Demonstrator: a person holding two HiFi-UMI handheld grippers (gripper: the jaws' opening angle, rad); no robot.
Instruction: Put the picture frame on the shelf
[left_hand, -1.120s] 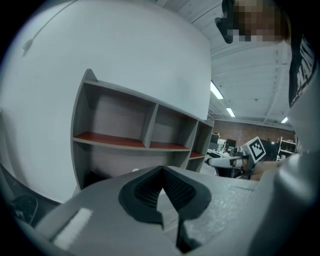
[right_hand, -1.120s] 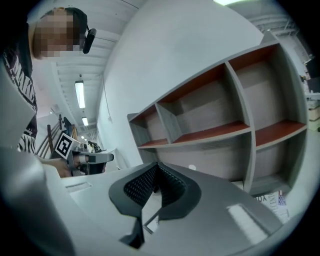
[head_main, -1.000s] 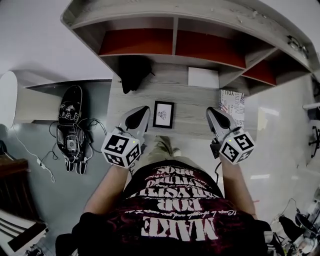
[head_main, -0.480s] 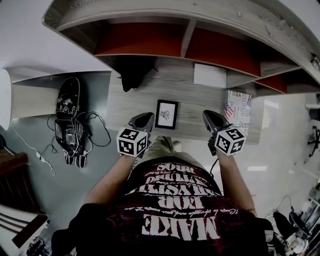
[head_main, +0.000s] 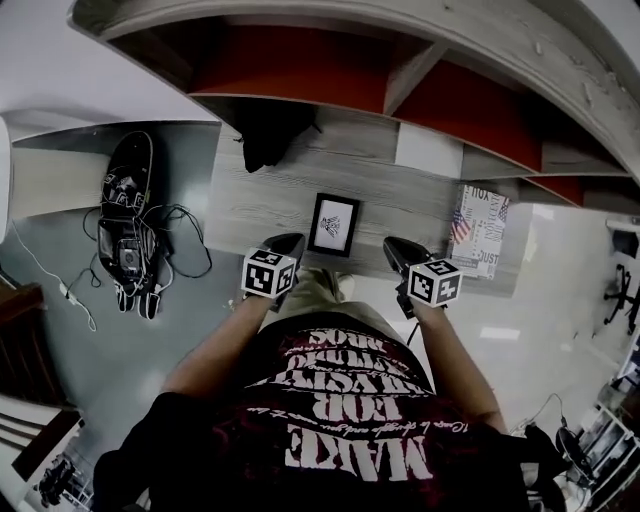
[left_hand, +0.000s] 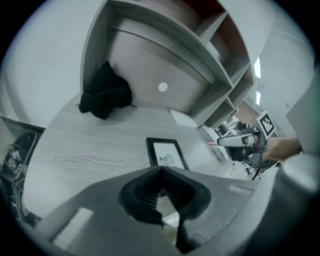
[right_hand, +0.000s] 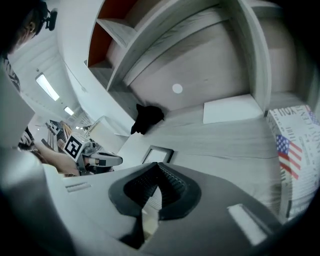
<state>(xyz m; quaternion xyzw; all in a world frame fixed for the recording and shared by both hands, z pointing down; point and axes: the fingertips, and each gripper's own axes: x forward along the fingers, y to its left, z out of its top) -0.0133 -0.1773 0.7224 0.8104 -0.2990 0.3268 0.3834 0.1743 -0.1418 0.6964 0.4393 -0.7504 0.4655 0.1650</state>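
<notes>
Grey wood-grain table (head_main: 255, 205) runs under a shelf (head_main: 300, 75) unit with red back panels, and a pale floor spreads to the left and right. The picture frame (head_main: 333, 224), black-rimmed around a white print, lies flat near the table's front edge, about midway along it, and not on the shelf. The left gripper (head_main: 288, 242) is held at the front edge just to the left of the frame, its jaws closed tip to tip with nothing between them. The right gripper (head_main: 395, 247) is held at the front edge to the right of the frame, a little farther from it, jaws likewise together and empty. Neither gripper touches the frame. A black cloth (head_main: 268, 135) sits bunched at the back left corner, against the shelf unit. A white sheet (head_main: 430, 152) lies flat toward the back right. A box printed with a flag (head_main: 478, 230) stands at the right edge. Off the table's left edge, a skateboard (head_main: 125, 220) rests on the floor with loose cables (head_main: 185, 240) trailing around it.
</notes>
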